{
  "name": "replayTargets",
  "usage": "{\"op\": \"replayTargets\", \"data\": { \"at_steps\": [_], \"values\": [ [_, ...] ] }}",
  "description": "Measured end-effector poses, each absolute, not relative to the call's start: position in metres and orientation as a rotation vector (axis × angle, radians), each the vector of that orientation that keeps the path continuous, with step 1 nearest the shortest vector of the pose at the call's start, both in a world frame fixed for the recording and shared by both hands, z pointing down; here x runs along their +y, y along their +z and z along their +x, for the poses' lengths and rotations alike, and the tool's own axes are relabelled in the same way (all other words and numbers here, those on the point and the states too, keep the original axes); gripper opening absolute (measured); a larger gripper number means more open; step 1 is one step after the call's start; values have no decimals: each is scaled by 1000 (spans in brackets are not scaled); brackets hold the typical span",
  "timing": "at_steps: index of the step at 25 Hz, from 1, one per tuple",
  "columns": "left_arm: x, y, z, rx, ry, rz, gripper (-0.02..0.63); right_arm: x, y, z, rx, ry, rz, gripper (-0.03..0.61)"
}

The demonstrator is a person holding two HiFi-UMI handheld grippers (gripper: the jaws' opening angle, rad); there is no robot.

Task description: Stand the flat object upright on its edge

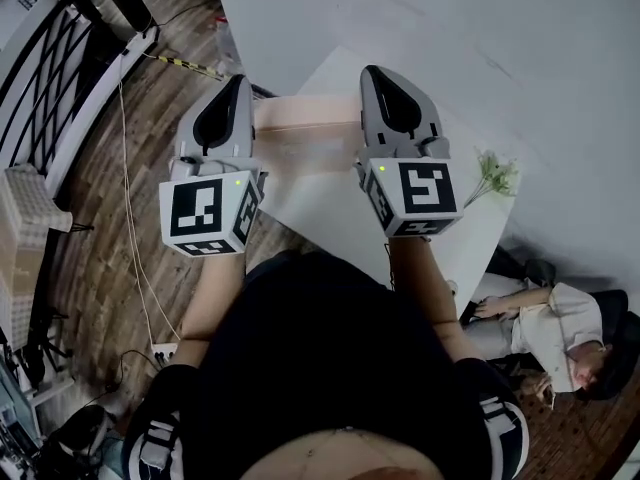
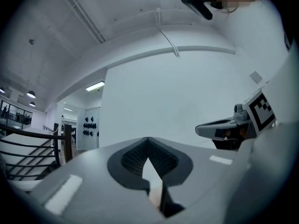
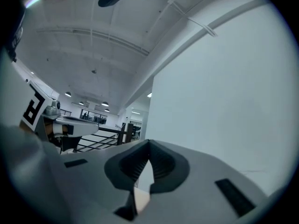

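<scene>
Closest to us is our own black-shirted torso, with both forearms reaching out toward twelve o'clock. At eleven o'clock the left gripper points level. Its jaws are closed tip to tip with nothing between them, and its own view looks past them at a bare white wall.

The pale peach flat rectangular panel is at twelve o'clock, between the two grippers as the head view shows them. It seems to lie flat on the white counter, close to that counter's left edge, and neither gripper touches it. At one o'clock the right gripper is held the same way, with its jaws pressed together and empty. A small sprig of green and white flowers lies on the counter at two o'clock. A seated person is beside the counter at four o'clock.

We judge the main risk to be the panel skating across the smooth counter. A jaw tip prying at a thin edge could push it sideways, and the left edge looks near enough for it to slide off. Once upright, so thin a panel could topple if one side is released too early. Jaws that are shut cannot pinch it either.

We see no containers on the counter.
</scene>
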State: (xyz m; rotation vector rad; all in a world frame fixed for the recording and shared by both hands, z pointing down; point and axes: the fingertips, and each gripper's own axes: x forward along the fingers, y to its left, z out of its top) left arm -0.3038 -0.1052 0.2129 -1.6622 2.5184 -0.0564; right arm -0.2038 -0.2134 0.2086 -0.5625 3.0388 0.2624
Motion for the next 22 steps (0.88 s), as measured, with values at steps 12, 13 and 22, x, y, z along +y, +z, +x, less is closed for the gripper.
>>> {"op": "replayTargets", "data": {
  "at_steps": [12,13,22],
  "values": [
    [-82,300,-271,2593,-197,-1683,11,-188,297,-176,3135,211,-615,12],
    [-82,306,-270,2597,-206,-1690,11,-187,305,-175,3148,186,-614,12],
    [-78,317,-269,2611,-209,-1695,11,-182,313,-175,3155,197,-619,12]
  ]
}}
